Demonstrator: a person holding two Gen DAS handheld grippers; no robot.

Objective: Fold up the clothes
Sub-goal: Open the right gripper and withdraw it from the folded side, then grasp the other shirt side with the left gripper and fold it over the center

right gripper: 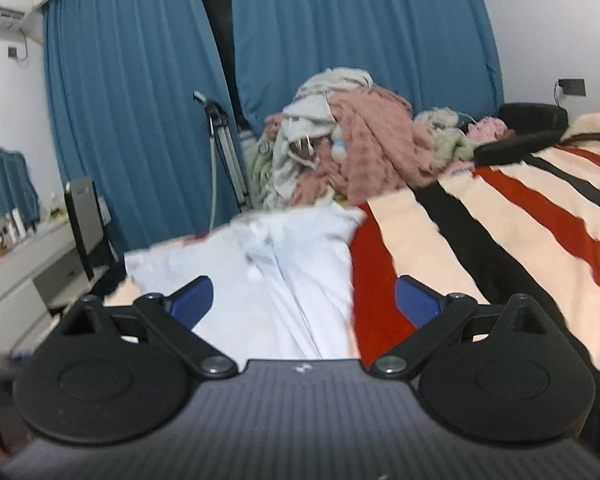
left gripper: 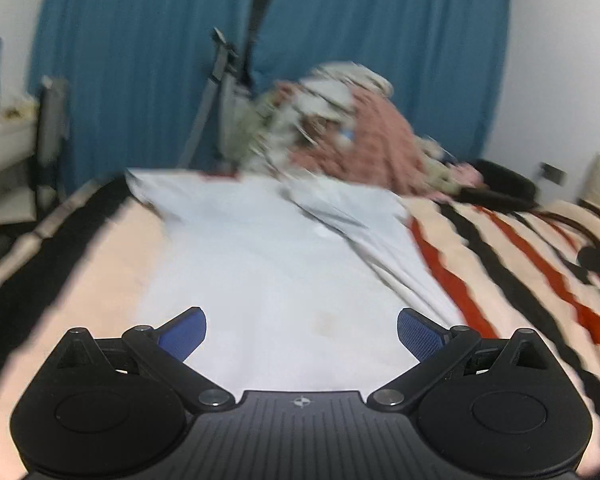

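On the striped blanket (right gripper: pixel 500 240), white shirt (left gripper: pixel 268 264) blurred, both grippers' fingers wide, clothes pile (right gripper: pixel 352 148) behind

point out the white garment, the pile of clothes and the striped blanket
white garment (left gripper: pixel 268 264): left wrist view, flat middle of the fabric
pile of clothes (right gripper: pixel 364 148): right wrist view, pink knit
striped blanket (right gripper: pixel 512 232): right wrist view, red stripe

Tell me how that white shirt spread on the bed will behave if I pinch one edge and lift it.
The white shirt looks thin and creased, so it will probably droop and fold on itself. It likely weighs little. On the striped blanket it may drag rather than slide.
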